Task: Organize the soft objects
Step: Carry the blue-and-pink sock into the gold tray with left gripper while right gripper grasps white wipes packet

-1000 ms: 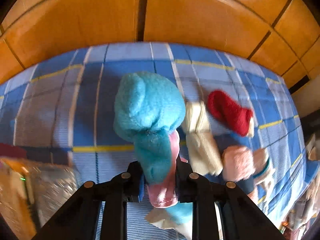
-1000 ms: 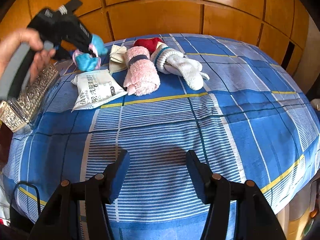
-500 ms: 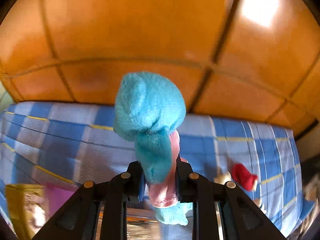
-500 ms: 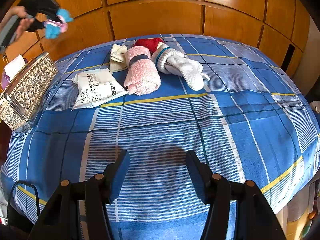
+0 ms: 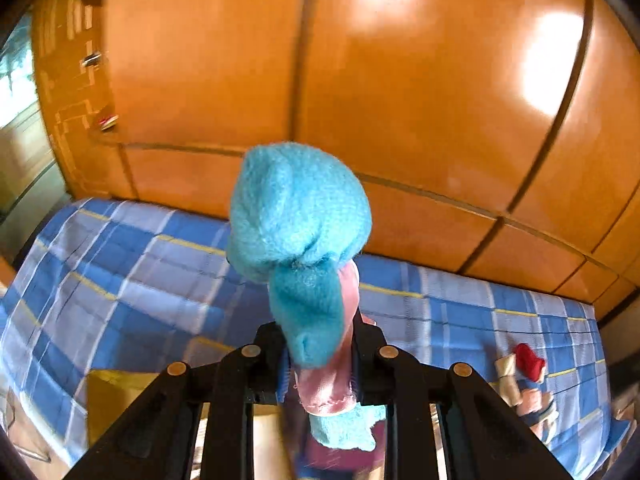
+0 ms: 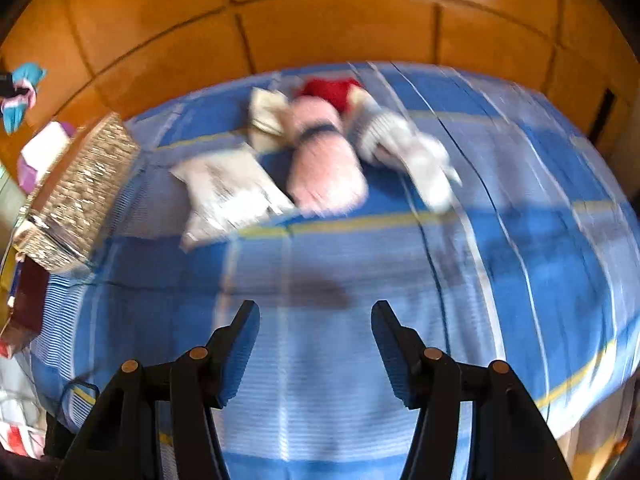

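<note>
Jaws of the left gripper [image 5: 318, 354] are clamped on a bundled blue sock [image 5: 298, 236] with a pink cuff, held above the blue plaid bedspread [image 5: 120, 276]. Nothing is held between the parted right gripper [image 6: 315, 336] jaws. Farther off, a pink sock roll [image 6: 324, 168], white sock [image 6: 404, 148] and red sock [image 6: 332, 90] are seen lying together.

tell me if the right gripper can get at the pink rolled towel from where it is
Probably yes. The right gripper is open and holds nothing, and only bare blue checked bedspread lies between it and the pink rolled towel. The white sock and white packet flank the towel closely.
</note>
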The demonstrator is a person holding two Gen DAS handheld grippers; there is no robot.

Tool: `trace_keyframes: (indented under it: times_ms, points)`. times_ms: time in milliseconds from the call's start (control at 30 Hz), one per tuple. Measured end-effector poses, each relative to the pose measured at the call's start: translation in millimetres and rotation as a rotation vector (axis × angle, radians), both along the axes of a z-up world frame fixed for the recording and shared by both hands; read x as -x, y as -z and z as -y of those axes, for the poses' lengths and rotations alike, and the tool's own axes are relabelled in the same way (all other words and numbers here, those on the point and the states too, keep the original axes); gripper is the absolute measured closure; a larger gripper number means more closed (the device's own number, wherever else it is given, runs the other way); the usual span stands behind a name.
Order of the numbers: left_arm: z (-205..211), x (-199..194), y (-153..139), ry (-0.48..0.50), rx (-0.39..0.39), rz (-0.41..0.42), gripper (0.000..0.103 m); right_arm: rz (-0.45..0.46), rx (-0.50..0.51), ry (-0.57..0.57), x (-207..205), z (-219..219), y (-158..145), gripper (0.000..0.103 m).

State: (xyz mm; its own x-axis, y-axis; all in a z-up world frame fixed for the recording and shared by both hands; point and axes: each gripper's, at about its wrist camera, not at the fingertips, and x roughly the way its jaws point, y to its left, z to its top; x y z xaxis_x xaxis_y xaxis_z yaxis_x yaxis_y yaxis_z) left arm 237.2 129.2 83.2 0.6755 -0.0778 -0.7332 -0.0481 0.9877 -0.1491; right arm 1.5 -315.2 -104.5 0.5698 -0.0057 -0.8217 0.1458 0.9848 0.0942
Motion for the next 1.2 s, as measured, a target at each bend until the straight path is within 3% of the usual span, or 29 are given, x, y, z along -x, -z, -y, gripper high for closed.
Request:
trace_keyframes:
  times_ms: [267,467,633,867,1133,1200]
  points:
    - [-71.0,59.1,38.4,-0.089,0.039,-0.018,0.08,0.05,0.031,-0.182,-58.5,-39.0,-27.6,0.044]
    - [-115.3,102.8,74.0,-0.157,0.078,-0.058,0.08,-0.053,0.063,-0.284,-111.0,-59.6,-11.4,0.044]
    - [-148.6,127.9,110.5,-0.224,0.083,-0.125,0.08,-0.089,0.113,-0.288,-135.5,-64.8,-2.9,0.044]
    - [-160.6,133.5,144.5,-0.205,0.036,-0.196,0.079,-0.12,0.123,-0.299,-149.8,-61.5,-0.7,0.044]
    - [-165.7,97.4,168.9,-0.204,-0.018,-0.255,0.073,-0.156,0.125,-0.302,-155.8,-59.4,6.3,0.042]
    - [-167.6,92.2,176.2,-0.213,-0.024,-0.277,0.064,-0.17,0.123,-0.304,-157.9,-59.1,9.4,0.042]
